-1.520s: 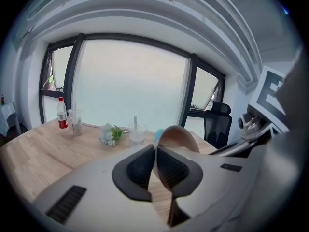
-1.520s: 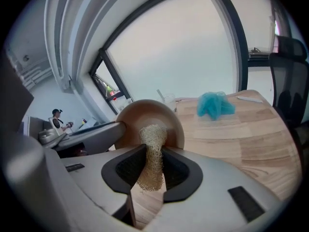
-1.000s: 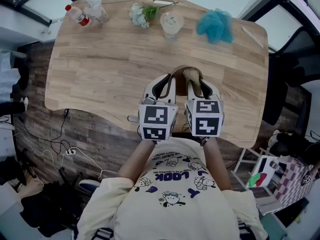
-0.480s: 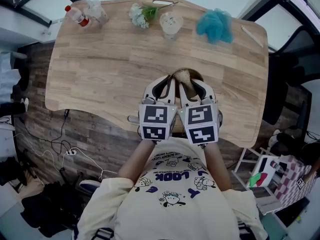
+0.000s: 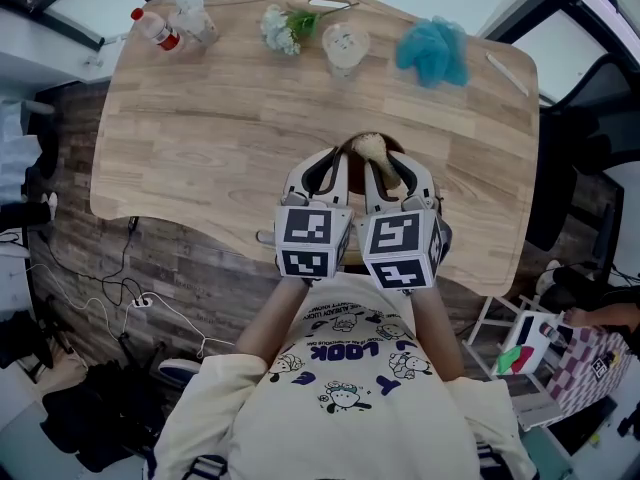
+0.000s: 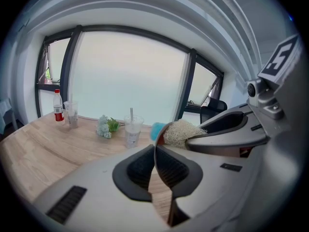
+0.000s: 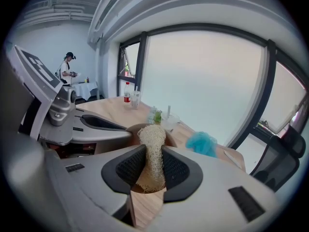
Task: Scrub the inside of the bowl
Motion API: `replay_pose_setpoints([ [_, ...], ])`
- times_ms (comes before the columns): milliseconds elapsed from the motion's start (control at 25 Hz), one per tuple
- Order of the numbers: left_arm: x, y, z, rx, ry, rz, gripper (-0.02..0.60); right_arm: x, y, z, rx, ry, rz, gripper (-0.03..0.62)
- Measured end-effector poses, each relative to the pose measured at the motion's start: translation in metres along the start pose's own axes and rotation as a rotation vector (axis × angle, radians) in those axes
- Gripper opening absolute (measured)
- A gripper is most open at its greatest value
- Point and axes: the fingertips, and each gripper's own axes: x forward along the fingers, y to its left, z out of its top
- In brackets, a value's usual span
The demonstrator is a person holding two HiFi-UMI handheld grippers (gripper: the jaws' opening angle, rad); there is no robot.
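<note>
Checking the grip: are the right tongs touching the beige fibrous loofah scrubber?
Touching. In the right gripper view, the right tongs clamp the beige fibrous loofah scrubber between both pads.

I see much free wood on the table (image 5: pixel 200 148) to the left of the bowl (image 5: pixel 392 144), and also between the bowl and the far edge. Along that edge stands a row of obstacles: a bottle (image 5: pixel 152 28), a clear cup (image 5: pixel 195 18), flowers (image 5: pixel 285 26), a drink cup (image 5: pixel 345 48), a blue puff (image 5: pixel 432 50) and a white stick (image 5: pixel 508 73). The left gripper (image 5: pixel 335 158), clamped on the bowl's rim, and the right gripper (image 5: pixel 385 163) stand side by side with almost no gap. The loofah (image 5: pixel 372 150) that the right gripper pinches takes part of the bowl's opening.
</note>
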Motion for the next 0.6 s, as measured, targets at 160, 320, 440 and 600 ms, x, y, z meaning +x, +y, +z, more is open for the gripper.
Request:
replay_pose_setpoints([
  [160,-0.001,0.006,0.001,0.006,0.002,0.008,0.043,0.001,-0.01,-0.003,-0.016,0.012,-0.026,0.094],
  [320,-0.003,0.011,0.003,0.009,-0.001,0.011,0.044,0.005,-0.013,-0.008,-0.01,0.031,-0.02,0.094],
  [440,-0.003,0.013,0.004,0.001,-0.008,0.012,0.046,0.01,-0.014,-0.012,0.008,0.039,-0.017,0.094],
  [600,-0.004,0.017,0.002,-0.002,-0.007,0.021,0.048,0.014,-0.009,-0.019,0.019,0.06,-0.011,0.094],
])
